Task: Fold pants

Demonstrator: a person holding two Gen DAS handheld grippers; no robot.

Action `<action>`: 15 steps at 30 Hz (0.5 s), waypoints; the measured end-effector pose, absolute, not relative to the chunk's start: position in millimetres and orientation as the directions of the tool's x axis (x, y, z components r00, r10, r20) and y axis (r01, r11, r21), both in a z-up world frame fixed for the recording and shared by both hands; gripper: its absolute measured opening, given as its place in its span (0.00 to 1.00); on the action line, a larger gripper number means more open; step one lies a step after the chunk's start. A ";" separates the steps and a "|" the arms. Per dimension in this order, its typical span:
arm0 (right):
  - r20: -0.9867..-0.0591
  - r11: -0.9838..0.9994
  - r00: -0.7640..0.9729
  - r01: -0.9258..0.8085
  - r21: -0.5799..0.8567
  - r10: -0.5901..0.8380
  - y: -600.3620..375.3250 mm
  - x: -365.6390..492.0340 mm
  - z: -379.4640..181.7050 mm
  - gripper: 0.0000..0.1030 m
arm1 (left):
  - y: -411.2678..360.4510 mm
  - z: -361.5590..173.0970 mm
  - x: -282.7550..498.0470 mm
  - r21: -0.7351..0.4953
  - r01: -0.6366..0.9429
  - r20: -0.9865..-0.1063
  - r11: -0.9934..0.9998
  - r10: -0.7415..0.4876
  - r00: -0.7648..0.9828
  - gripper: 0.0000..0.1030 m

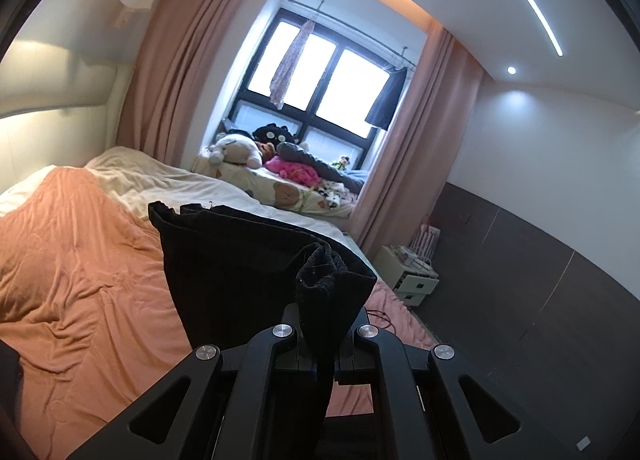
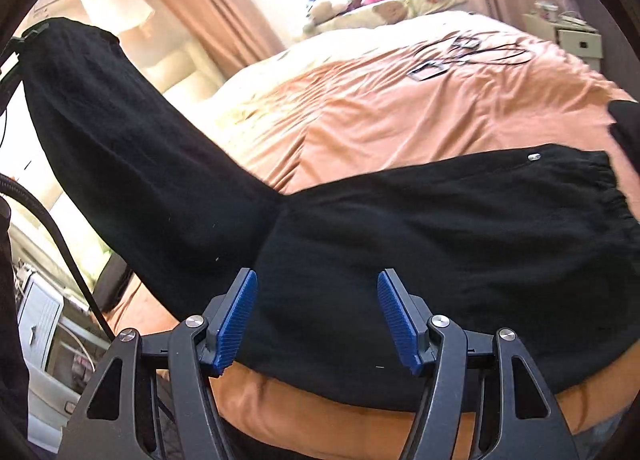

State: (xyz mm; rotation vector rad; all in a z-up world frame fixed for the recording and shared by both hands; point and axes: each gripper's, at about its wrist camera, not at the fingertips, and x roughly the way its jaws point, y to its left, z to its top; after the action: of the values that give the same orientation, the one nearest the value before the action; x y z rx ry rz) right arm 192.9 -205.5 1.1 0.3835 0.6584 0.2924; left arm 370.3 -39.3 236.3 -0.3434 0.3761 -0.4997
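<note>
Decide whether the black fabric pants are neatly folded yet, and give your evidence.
Not yet. The black fabric pants lie partly on the orange quilt, while one leg is lifted, its bunched end clamped in the left gripper.

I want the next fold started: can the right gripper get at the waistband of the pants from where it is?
Probably yes. The right gripper is open, with nothing between its pads, and the pants lie flat on the quilt; the waistband is uncovered off to one side.

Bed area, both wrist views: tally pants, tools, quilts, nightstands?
Black pants: 1
Tools: 2, left tool and right tool
Orange quilt: 1
White nightstand: 1
Total: 5
</note>
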 end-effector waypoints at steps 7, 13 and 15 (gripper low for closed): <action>-0.495 0.875 0.799 -0.080 0.477 0.342 -238.1 159.7 -3.6 0.60 | -89.5 233.1 385.9 -0.425 0.448 -0.291 0.787 -0.587 0.755 0.04; -0.468 0.859 0.830 -0.026 0.512 0.304 -267.2 137.0 -10.8 0.60 | -127.6 224.5 400.4 -0.452 0.463 -0.329 0.763 -0.625 0.708 0.04; -0.463 0.853 0.836 -0.013 0.521 0.296 -275.4 129.9 -14.1 0.60 | -144.8 224.8 402.7 -0.453 0.471 -0.337 0.757 -0.634 0.696 0.04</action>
State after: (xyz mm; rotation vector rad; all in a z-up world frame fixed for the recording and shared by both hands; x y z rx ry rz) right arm 129.9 -275.4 -14.1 0.5286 0.5631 0.1719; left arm 402.7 -144.8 224.8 -0.3476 0.5014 -0.6304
